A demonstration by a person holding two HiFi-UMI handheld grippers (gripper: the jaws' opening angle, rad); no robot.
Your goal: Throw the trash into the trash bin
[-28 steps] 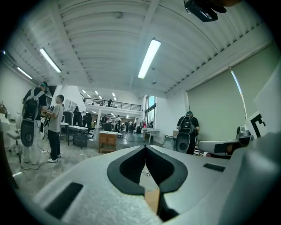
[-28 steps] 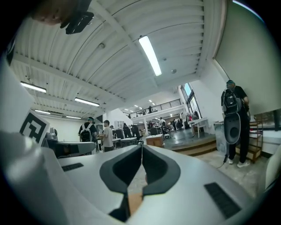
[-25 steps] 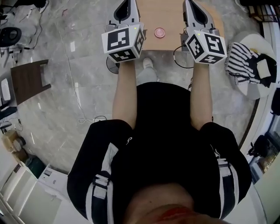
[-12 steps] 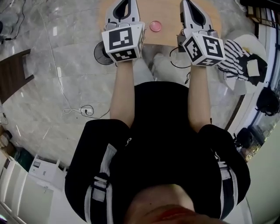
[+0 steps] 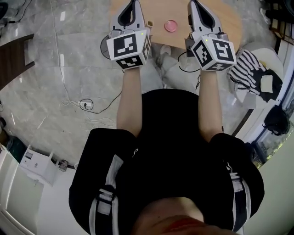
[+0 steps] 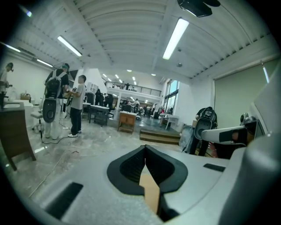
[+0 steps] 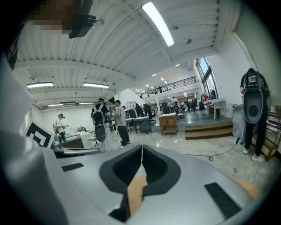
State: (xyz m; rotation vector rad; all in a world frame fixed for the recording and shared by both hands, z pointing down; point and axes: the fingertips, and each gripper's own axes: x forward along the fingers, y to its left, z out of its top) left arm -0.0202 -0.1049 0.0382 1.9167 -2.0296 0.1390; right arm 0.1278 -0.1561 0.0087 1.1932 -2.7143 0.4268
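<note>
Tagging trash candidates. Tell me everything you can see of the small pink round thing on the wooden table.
The pink round thing is a small flat disc with a darker rim, perhaps a lid; material unclear. It lies flat on the light wooden table, between the left gripper and the right gripper, touched by neither. Only the head view shows it.

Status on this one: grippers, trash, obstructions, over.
Left gripper shut, empty. Right gripper shut, empty. Small pink round disc lies on light wooden table between them. No bin in view.
</note>
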